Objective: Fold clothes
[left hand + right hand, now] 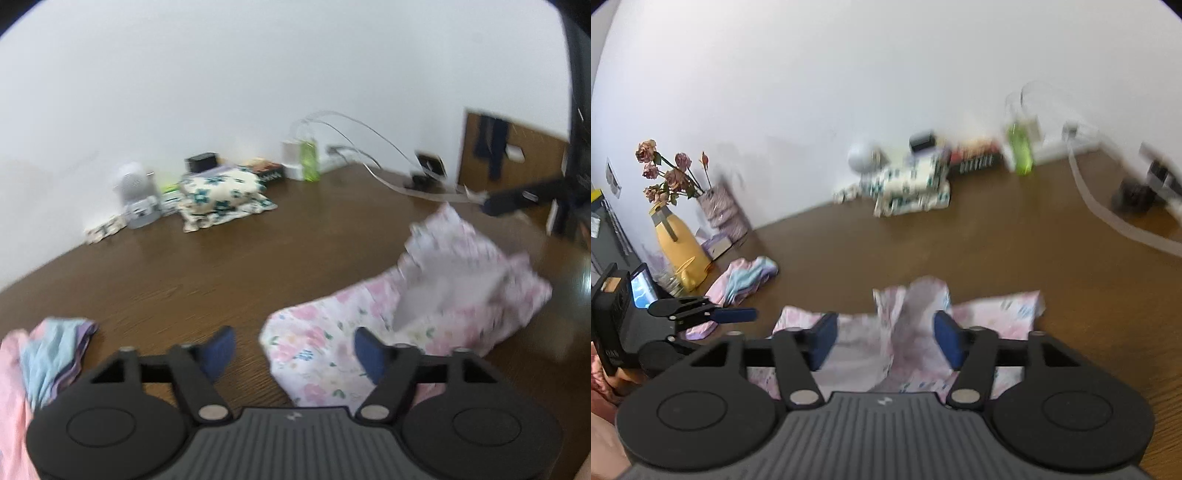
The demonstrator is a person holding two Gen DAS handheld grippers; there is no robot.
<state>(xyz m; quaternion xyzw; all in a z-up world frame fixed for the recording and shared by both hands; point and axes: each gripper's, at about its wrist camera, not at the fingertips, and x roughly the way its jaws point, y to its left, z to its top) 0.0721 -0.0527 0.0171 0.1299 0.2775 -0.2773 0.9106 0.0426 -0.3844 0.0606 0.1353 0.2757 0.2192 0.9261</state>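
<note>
Both tongs, left (291,349) and right (882,341), hang released above the pink floral garment (369,332); each should regrip a flat edge squarely.

Motion blur smears the pink floral garment (424,306) ahead of the left gripper (295,352); the pink pile (14,387) left of it is cut off by the edge.
</note>
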